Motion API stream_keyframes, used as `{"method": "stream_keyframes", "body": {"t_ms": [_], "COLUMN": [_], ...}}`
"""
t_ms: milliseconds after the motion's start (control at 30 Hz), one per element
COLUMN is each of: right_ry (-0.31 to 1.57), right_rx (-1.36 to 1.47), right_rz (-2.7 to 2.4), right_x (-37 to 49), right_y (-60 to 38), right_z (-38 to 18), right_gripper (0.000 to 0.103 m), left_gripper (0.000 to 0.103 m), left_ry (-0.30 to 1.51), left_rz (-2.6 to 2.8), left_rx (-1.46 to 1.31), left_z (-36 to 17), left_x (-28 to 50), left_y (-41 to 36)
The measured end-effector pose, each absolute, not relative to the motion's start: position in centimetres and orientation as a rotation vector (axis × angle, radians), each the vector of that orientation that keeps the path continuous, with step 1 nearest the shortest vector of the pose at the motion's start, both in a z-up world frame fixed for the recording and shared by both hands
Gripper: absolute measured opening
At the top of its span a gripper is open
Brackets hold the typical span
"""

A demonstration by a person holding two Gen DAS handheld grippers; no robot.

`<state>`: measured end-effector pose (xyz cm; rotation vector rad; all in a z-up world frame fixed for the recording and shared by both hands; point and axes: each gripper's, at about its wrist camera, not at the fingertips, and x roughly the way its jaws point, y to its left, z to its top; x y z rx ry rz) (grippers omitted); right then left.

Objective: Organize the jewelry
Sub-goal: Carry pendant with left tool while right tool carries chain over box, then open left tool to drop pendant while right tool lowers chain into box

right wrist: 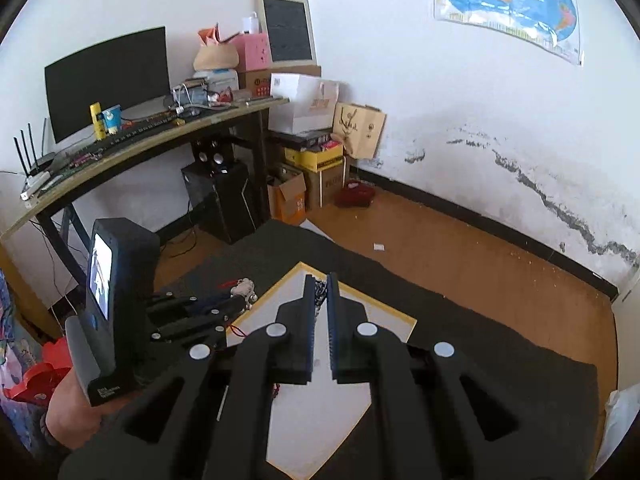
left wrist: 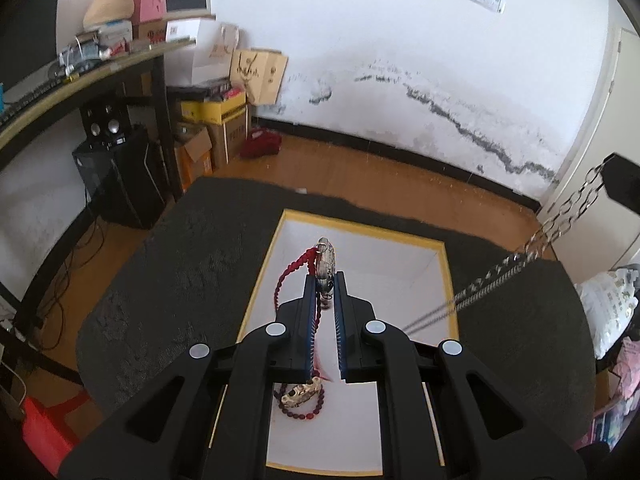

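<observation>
A curved desk (right wrist: 160, 136) stands against the white wall, carrying a dark monitor (right wrist: 106, 80), a router (right wrist: 34, 160) and cluttered boxes. Under it sits a black computer tower (right wrist: 224, 200). Cardboard boxes (right wrist: 316, 168) and paper bags crowd the corner. A world map (right wrist: 508, 4) hangs above the wooden floor (right wrist: 460, 256).

White wall (right wrist: 440, 92) (stained low) — wooden floor (right wrist: 460, 256), desk (right wrist: 152, 140), world map (right wrist: 508, 4).

— We lose the lower loop of the red bead necklace (left wrist: 295, 411) behind the left claw (left wrist: 325, 289).

— And the silver chain (left wrist: 520, 262) blurs, running off to the right claw (left wrist: 622, 182), itself cut by the frame edge.

— In the right wrist view, we can't make out the chain (right wrist: 319, 294) links between the fingers (right wrist: 308, 308).
</observation>
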<state>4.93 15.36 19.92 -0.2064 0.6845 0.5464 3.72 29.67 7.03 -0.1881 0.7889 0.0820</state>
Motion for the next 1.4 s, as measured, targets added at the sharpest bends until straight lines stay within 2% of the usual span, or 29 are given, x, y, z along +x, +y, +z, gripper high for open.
{"method": "stream_keyframes", "body": {"t_ms": [367,733,800,867,900,933,967,1400], "right_ry": [0.758,0.799,0.816,0.847,0.86,0.875,0.882,1.018], "right_rx": [-0.21,-0.225,-0.233,-0.237,-0.239,-0.245,-0.247,-0.252], "right_rz": [0.499,0.487,0.485,0.485,0.482,0.476,0.47,0.426], "right_x": [6.5,7.0,7.4,7.9,8.1,8.4,8.6,10.9], "right_y": [15.9,17.2,17.7,18.0,18.2,18.4,18.5,19.4], "right_z": [16.4,14.5,13.6,12.3,11.7,11.1,10.6,4.4], "right_gripper": [0.006,0.006,0.006,0.006,0.006,0.006,0.006,0.006], "left_gripper": [0.009,0.009,0.018,0.072,0.074,0.083,0.087,0.087], "left_ry": [1.005,1.15,1.198,1.206,1.181,1.168,1.151,1.024], "left_rz": [0.106,0.107,0.115,0.124,0.097,0.093,0.103,0.111], "left_rx": [-0.177,-0.093,-0.085,-0.087,-0.103,-0.099,-0.086,-0.301], "left_z": [-3.4,-7.5,-8.2,-7.8,-7.3,-6.8,-6.1,-1.1], "left_x": [7.7,9.0,9.3,9.3,9.1,9.0,8.8,6.9], "left_y": [29.4,29.4,29.3,29.4,29.3,29.1,29.2,34.4]}}
